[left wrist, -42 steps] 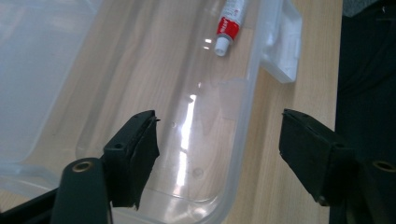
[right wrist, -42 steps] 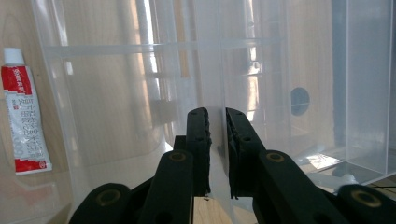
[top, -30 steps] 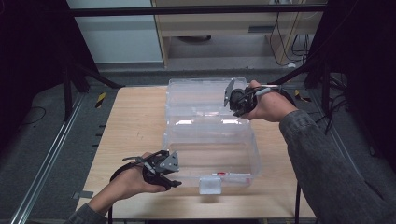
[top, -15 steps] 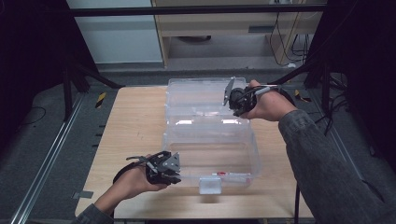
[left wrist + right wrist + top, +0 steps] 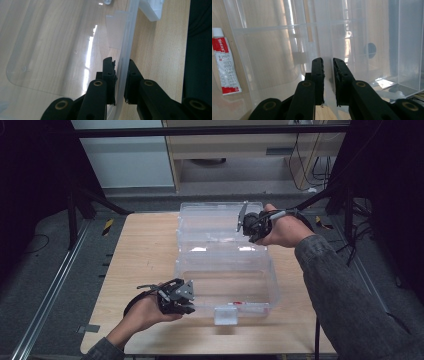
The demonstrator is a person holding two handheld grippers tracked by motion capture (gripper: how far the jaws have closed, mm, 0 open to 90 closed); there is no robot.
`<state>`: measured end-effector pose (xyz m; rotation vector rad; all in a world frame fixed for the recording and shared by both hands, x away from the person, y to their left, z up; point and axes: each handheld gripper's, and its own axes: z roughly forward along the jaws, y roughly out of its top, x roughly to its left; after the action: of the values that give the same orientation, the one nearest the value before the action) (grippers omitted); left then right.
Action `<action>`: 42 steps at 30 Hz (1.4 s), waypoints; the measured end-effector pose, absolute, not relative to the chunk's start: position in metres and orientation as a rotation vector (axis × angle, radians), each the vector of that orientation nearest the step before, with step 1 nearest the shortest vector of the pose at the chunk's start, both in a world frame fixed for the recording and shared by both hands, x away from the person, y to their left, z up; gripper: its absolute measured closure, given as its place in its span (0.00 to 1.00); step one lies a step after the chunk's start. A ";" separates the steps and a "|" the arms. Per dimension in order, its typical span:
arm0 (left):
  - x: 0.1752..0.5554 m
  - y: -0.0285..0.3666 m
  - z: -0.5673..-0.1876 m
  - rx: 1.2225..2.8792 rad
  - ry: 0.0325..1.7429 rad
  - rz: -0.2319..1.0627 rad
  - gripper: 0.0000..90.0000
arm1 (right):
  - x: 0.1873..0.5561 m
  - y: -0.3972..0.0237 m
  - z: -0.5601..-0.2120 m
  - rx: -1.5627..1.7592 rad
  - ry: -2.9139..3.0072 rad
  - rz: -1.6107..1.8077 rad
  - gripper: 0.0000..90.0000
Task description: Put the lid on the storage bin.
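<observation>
- Pale wooden worktop [image 5: 145,255] stands on grey floor, a cabinet behind.
- Clear plastic box [image 5: 225,285] lies lengthwise away from the person, its open lid [image 5: 210,220] at the far end.
- Left gripper [image 5: 120,75], jaws just closed, clamps the box's near-left wall; right gripper [image 5: 328,72] pinches the lid.

A light wooden table [image 5: 145,250] stands on grey floor [image 5: 45,270] before a pale cabinet [image 5: 225,150].

A light wooden table [image 5: 145,255] carries the scene, its grain running left to right and its left half bare. One clear plastic storage box [image 5: 225,285] rests directly on the top, right of centre, reaching close to the near edge. Its clear lid [image 5: 215,220] stands open behind it, lying back toward the far edge. A white latch [image 5: 226,316] on the box's near wall rests close to the tabletop.
</observation>
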<state>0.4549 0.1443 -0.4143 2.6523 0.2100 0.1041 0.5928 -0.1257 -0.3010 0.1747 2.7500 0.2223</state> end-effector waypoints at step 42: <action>0.453 0.144 -0.416 2.624 0.292 0.170 0.88 | 0.546 -0.116 -0.286 0.083 2.742 0.269 0.98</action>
<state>0.4527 0.1438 -0.4160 2.6236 0.2925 0.1704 0.5462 -0.1161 -0.2860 0.0834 2.7418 0.2687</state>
